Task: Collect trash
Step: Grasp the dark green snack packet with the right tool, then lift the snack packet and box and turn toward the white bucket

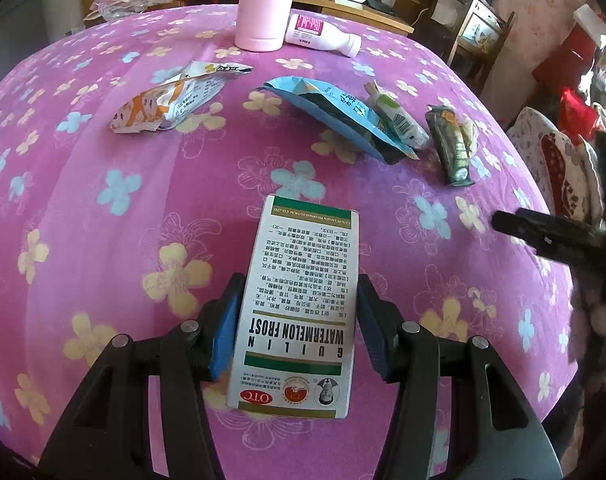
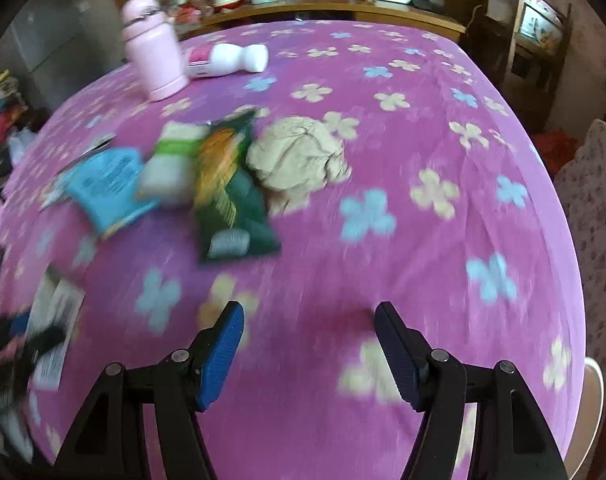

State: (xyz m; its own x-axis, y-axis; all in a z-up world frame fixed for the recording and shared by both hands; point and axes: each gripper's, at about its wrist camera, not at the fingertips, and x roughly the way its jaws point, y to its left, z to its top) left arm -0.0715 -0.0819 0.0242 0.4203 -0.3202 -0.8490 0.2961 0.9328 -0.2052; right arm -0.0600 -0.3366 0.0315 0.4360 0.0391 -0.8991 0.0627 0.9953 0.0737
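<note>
My left gripper (image 1: 299,292) is shut on a white medicine box (image 1: 295,308) printed "Watermelon Frost", held between the blue pads above the pink flowered tablecloth (image 1: 103,240). Beyond it lie an orange-white wrapper (image 1: 171,98), a blue snack bag (image 1: 335,116), a white-green wrapper (image 1: 399,118) and a dark green wrapper (image 1: 453,146). My right gripper (image 2: 309,316) is open and empty over the cloth; it shows as a dark shape in the left wrist view (image 1: 551,236). In the blurred right wrist view I see the blue bag (image 2: 107,188), the white-green wrapper (image 2: 171,164), the green wrapper (image 2: 231,196) and a crumpled paper ball (image 2: 299,160).
A pink flask (image 1: 265,4) stands at the far side with a white bottle (image 1: 323,36) lying beside it. A wooden sideboard (image 2: 343,8) with clutter runs behind the table. A chair with a patterned cushion (image 1: 559,168) stands to the right.
</note>
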